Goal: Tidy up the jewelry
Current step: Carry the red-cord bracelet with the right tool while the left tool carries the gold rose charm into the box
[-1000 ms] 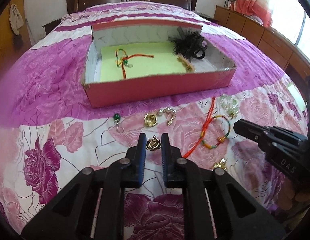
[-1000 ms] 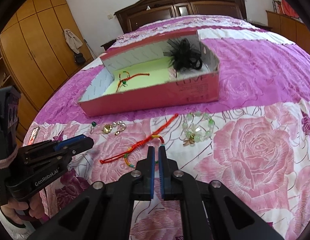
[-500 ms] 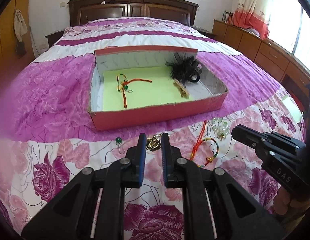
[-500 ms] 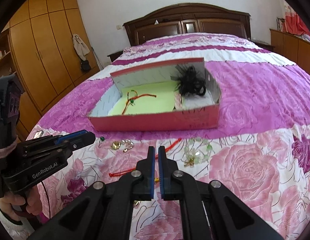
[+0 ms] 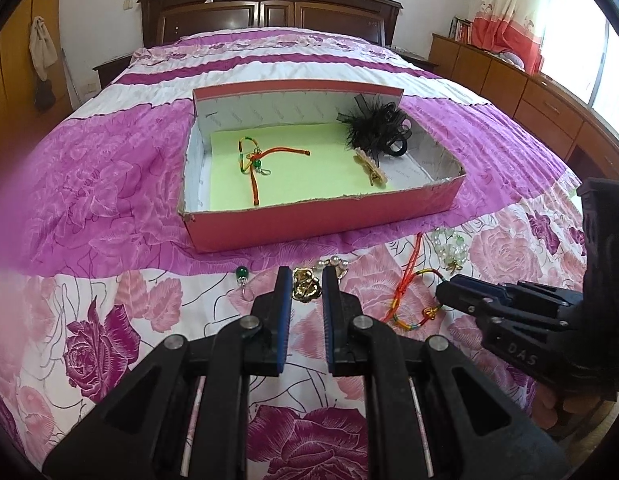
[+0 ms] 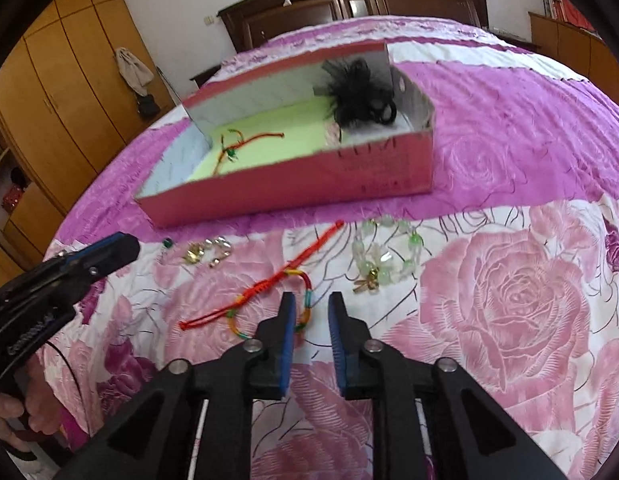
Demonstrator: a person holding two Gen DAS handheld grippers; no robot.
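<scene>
While my left gripper (image 5: 305,286) stays clamped on a gold ornament (image 5: 306,289), held above the bedspread (image 5: 109,208) just short of the red box (image 5: 321,220), my right gripper (image 6: 311,312) is opening its jaws. The loop of a multicoloured cord bracelet (image 6: 269,286) lies between them, pads clear of it. A green bead bracelet (image 6: 385,256) lies nearby.
</scene>
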